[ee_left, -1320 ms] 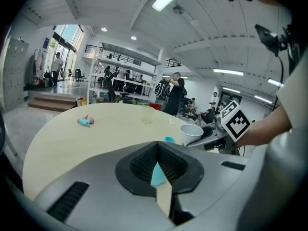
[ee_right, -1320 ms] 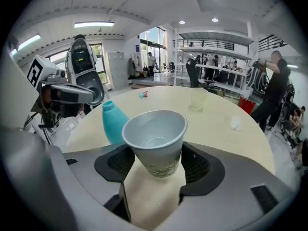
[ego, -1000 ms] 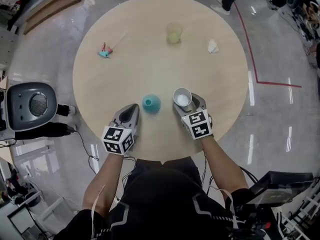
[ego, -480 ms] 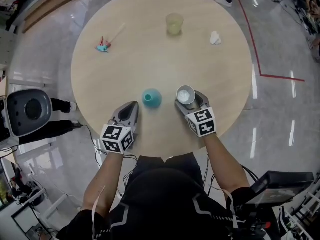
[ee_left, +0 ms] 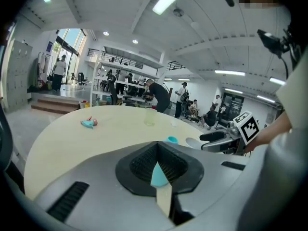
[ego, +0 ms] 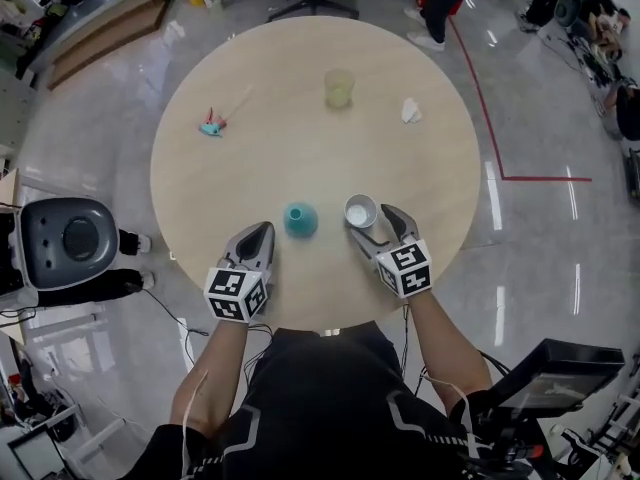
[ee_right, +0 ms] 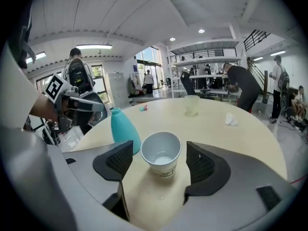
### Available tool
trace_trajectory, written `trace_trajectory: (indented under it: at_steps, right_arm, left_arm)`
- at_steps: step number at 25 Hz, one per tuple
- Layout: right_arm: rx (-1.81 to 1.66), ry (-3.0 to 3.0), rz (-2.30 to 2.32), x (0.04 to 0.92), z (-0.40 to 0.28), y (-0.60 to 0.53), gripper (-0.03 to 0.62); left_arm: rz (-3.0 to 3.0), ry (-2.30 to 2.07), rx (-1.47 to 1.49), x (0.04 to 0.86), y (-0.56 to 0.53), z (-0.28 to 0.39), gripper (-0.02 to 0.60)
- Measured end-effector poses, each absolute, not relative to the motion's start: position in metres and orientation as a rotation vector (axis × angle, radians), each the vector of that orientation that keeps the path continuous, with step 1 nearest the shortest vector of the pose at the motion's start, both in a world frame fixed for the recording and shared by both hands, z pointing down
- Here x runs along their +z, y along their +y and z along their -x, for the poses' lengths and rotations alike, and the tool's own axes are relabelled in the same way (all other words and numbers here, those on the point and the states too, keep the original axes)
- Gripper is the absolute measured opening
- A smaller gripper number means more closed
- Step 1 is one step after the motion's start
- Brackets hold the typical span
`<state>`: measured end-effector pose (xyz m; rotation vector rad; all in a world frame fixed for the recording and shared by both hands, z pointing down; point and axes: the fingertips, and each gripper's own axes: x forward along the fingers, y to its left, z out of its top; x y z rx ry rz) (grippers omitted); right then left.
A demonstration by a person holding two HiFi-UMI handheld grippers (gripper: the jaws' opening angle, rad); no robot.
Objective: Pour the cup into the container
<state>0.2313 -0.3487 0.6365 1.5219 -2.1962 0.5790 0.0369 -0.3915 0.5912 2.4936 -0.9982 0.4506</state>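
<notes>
Currently the right gripper (ego: pixel 377 226) rests at the near right edge of the round light-wood table (ego: pixel 290 148). Its jaws stand wide apart and have just been opening. The white paper cup (ego: pixel 360 211) stands upright on the table between them. In the right gripper view a gap shows on each side of the cup (ee_right: pixel 161 153), so neither pad presses on it. A little pale residue lies in the bottom of the cup.

The teal, bottle-shaped container with a narrow neck (ego: pixel 300 219) stands upright just left of the cup, close to it but apart from it. The left gripper (ego: pixel 260 234) lies near and left of the container, jaws closed together and holding nothing.

At the far side of the table stand a translucent yellowish plastic cup (ego: pixel 339 88), a crumpled white tissue (ego: pixel 411 111) to its right, and a small teal-and-pink object (ego: pixel 211 125) at far left, all well apart from both grippers.
</notes>
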Motion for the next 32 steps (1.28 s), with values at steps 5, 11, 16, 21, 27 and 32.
trace_trajectory:
  at_steps: [5, 11, 16, 21, 27, 32]
  right_arm:
    - [0.497, -2.270, -1.544, 0.588, -0.223, -0.350, 0.326]
    - [0.351, -2.430, -1.528, 0.519, -0.204, -0.366, 0.063]
    - [0.312, -2.439, -1.526, 0.495, -0.203, -0.370, 0.008]
    - [0.349, -2.459, -1.537, 0.472, -0.214, -0.360, 0.006]
    - [0.418, -2.516, -1.621, 0.451, -0.241, -0.350, 0.006]
    - [0.394, -2.511, -1.596, 0.440, -0.241, -0.331, 0.007]
  left_arm:
    - [-2.510, -1.029, 0.377, 0.562, -0.388, -0.035, 0.002]
    - [-2.591, -1.030, 0.273, 0.511, -0.386, -0.040, 0.002]
    - [-2.603, -1.002, 0.228, 0.490, -0.372, -0.047, 0.000]
    - [-2.589, -1.003, 0.217, 0.469, -0.348, -0.056, 0.000]
    - [-2.569, -1.133, 0.189, 0.448, -0.328, -0.052, 0.000]
    - [-2.600, -1.126, 0.155, 0.429, -0.302, -0.054, 0.000]
